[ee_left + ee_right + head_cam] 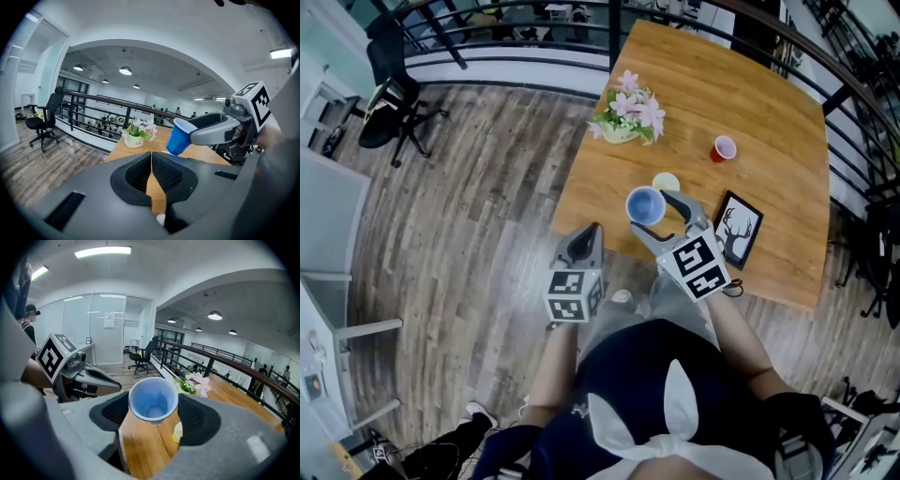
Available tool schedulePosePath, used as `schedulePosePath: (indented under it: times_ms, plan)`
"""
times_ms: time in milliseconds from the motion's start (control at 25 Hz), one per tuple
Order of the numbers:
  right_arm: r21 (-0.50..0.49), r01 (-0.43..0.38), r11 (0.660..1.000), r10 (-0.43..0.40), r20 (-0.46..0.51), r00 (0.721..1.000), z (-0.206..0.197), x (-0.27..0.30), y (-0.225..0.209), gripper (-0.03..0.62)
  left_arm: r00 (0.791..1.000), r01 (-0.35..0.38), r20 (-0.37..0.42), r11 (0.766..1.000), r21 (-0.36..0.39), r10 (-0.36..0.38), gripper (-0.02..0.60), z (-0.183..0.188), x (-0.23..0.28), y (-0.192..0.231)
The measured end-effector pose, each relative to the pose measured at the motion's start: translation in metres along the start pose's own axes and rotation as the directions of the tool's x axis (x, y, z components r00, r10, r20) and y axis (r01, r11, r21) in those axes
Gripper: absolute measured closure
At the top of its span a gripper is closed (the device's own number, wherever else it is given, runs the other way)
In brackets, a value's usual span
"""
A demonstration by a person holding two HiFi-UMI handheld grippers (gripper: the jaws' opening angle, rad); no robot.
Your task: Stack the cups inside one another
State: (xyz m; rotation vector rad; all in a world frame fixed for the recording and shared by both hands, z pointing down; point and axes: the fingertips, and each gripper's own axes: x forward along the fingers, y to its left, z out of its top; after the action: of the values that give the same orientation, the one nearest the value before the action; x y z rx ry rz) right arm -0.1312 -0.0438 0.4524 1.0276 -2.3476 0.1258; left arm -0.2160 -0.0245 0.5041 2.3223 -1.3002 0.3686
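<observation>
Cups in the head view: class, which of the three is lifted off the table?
The blue cup, gripped between the jaws of the right gripper. The yellow cup and the red cup both rest on the wooden table.

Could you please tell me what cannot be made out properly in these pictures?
Pale yellow cup: right gripper view, mostly hidden behind the right gripper's jaw and the blue plastic cup.
Red plastic cup: head view only, too small to see inside.
White flower pot's lettering: left gripper view, too small to read.
</observation>
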Motion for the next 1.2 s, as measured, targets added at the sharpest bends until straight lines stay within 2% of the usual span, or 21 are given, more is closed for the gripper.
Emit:
schedulePosePath:
  times_ms: [720,1200]
  plan:
    - [0.049,0.133,0.990,-0.135,0.039,0.990,-0.030,-0.069,-0.140,0.269,0.998,0.057,-0.006,0.995,0.087,-0.057,0.565,0.041,0.086,-0.088]
    - [0.080,0.184,0.980,-0.188,0.046,0.981,-0.060,-0.085,-0.217,0.269,0.998,0.061,-0.007,0.992,0.113,-0.061,0.565,0.051,0.140,-0.120]
